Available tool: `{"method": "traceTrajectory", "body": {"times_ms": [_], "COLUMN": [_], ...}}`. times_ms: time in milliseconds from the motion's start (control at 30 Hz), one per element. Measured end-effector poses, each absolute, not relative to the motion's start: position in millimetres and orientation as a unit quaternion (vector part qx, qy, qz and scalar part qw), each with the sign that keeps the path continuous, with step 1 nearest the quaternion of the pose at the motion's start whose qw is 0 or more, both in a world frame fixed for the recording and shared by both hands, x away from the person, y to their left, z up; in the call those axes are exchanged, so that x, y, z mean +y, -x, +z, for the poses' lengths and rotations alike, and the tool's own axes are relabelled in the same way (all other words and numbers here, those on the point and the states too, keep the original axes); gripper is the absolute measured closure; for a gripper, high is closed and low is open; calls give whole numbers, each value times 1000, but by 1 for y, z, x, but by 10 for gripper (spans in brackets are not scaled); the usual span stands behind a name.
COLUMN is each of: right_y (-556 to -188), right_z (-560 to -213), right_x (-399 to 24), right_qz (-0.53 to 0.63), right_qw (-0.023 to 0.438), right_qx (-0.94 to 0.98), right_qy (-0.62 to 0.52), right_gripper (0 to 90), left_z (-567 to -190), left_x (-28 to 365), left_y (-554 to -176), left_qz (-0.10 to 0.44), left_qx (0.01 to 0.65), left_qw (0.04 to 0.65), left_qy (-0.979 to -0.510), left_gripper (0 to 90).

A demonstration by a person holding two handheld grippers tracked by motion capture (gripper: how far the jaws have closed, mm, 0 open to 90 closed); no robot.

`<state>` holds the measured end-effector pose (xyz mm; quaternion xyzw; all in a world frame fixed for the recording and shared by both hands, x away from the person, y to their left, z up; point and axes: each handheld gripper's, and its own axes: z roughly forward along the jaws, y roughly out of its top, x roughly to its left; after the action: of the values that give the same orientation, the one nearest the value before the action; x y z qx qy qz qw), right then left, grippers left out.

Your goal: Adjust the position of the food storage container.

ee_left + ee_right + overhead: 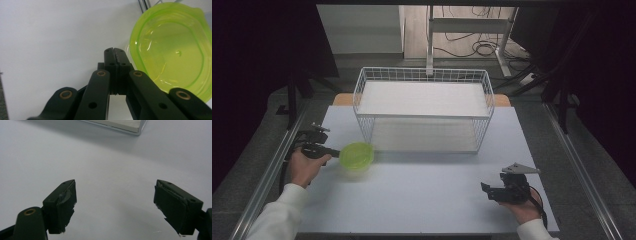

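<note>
Pale grey table [422,200]: white wire basket [423,107] at far middle, green bowl [356,155] left.

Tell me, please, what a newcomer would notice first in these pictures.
The bright green translucent bowl stands out on the pale table, at its left side, right beside the left gripper, whose jaws are shut. Behind it stands a white wire basket. The right gripper waits open at the near right.

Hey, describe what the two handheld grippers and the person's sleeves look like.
Both the left gripper and the right gripper are black, with two flat-padded jaws on linked arms fixed by brass-coloured rivets. A grey three-cornered plate tops the right gripper, and a black cable trails from it. The sleeves are white.
</note>
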<state>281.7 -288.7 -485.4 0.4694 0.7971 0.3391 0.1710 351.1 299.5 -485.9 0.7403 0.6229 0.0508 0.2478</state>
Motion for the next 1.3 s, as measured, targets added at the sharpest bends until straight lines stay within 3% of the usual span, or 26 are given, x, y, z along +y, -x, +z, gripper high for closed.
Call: {"method": "traceTrajectory", "body": {"times_ms": [1300], "right_y": [-282], "right_z": [-484], "right_x": [-289], "right_qz": [339], "right_qw": [171], "right_qx": [795], "right_qy": [-474], "right_gripper": [183], "left_z": [-502], "left_x": [237], "left_y": [-358], "left_qz": [3], "left_qx": [599], "left_qw": [273], "left_qy": [-753], "left_gripper": [899]}}
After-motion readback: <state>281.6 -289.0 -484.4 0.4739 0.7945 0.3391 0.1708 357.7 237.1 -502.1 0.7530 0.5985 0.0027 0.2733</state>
